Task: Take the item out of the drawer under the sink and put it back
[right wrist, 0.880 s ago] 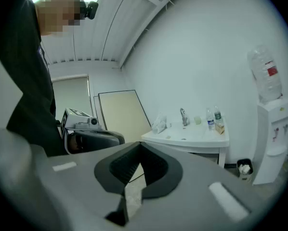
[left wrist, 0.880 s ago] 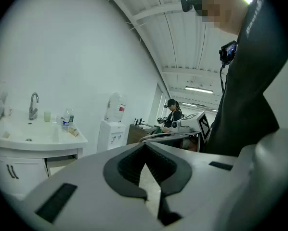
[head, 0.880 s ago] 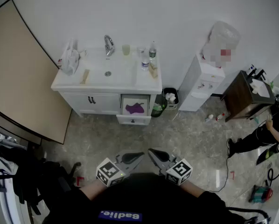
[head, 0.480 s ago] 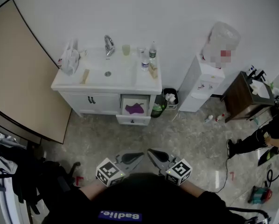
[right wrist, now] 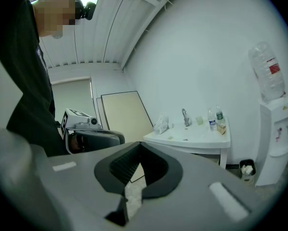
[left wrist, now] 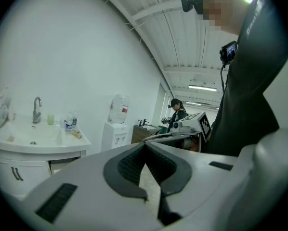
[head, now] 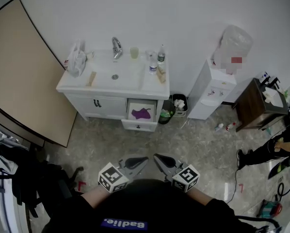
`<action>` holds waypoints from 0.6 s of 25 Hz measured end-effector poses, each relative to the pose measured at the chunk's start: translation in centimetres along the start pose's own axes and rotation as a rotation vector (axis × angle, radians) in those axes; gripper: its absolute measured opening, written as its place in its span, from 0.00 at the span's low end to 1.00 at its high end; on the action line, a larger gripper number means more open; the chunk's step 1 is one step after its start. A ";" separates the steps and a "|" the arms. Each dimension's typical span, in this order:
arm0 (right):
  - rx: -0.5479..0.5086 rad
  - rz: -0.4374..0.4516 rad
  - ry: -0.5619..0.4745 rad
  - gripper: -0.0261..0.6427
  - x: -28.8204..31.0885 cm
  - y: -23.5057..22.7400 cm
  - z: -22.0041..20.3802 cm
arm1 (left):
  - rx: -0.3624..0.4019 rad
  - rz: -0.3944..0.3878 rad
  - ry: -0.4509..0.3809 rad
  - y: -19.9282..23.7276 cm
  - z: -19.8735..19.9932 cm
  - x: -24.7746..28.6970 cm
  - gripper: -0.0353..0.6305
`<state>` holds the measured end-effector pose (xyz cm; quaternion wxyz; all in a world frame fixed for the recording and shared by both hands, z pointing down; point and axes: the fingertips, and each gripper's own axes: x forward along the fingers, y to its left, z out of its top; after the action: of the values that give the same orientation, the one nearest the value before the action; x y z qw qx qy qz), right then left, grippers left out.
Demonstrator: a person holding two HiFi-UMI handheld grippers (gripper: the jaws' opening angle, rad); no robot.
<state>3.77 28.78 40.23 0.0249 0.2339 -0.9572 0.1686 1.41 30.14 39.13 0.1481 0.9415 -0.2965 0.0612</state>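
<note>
Across the room a white sink cabinet (head: 87,89) stands against the wall, its right-hand drawer (head: 140,124) pulled out. A purple item (head: 141,113) lies inside the drawer. Both grippers hang close to my body, far from the cabinet. My left gripper (head: 144,160) is shut with nothing in it, tips touching in the left gripper view (left wrist: 145,143). My right gripper (head: 156,157) is also shut and empty, its tips meeting in the right gripper view (right wrist: 140,144). The two point toward each other.
Bottles (head: 160,55), a cup (head: 134,52), a tap (head: 117,46) and a plastic bag (head: 77,62) sit on the sink top. A small bin (head: 178,103), a water dispenser (head: 210,89), a brown side table (head: 254,108), a leaning beige board (head: 24,72) and a crouching person (head: 273,147) surround the marble floor (head: 150,144).
The head view has shifted slightly, so the cabinet sits a little lower and further right in frame. Both grippers stay shut in the same place by my body.
</note>
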 end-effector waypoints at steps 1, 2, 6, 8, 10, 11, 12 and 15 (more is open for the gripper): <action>-0.002 0.001 0.003 0.04 -0.3 -0.3 0.0 | -0.003 0.016 -0.009 0.0 0.3 0.1 0.06; -0.008 0.003 0.007 0.04 -0.8 -0.6 0.1 | -0.007 0.033 -0.015 -0.1 0.5 0.3 0.06; -0.009 0.026 0.015 0.04 -2.4 -1.7 0.0 | -0.009 0.083 -0.018 -0.9 0.3 1.4 0.06; 0.006 0.042 0.024 0.04 -2.6 -2.3 -0.5 | -0.009 0.109 -0.015 -0.9 0.0 2.0 0.06; 0.015 0.059 0.035 0.04 -2.3 -2.8 -0.8 | -0.014 0.130 -0.010 -0.5 -0.1 2.3 0.06; 0.015 0.065 0.038 0.04 -2.1 -3.0 -0.8 | -0.015 0.136 -0.008 -0.2 0.0 2.3 0.06; 0.012 0.069 0.041 0.04 -1.9 -3.3 -0.7 | -0.015 0.141 -0.006 0.3 0.1 2.4 0.06; 0.021 0.062 0.058 0.04 -0.8 -5.2 -0.7 | -0.022 0.147 -0.019 2.7 0.5 3.2 0.06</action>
<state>6.85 25.06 42.43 0.0449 0.1993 -0.9610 0.1861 2.48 26.16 39.93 0.1510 0.9159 -0.3670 0.0599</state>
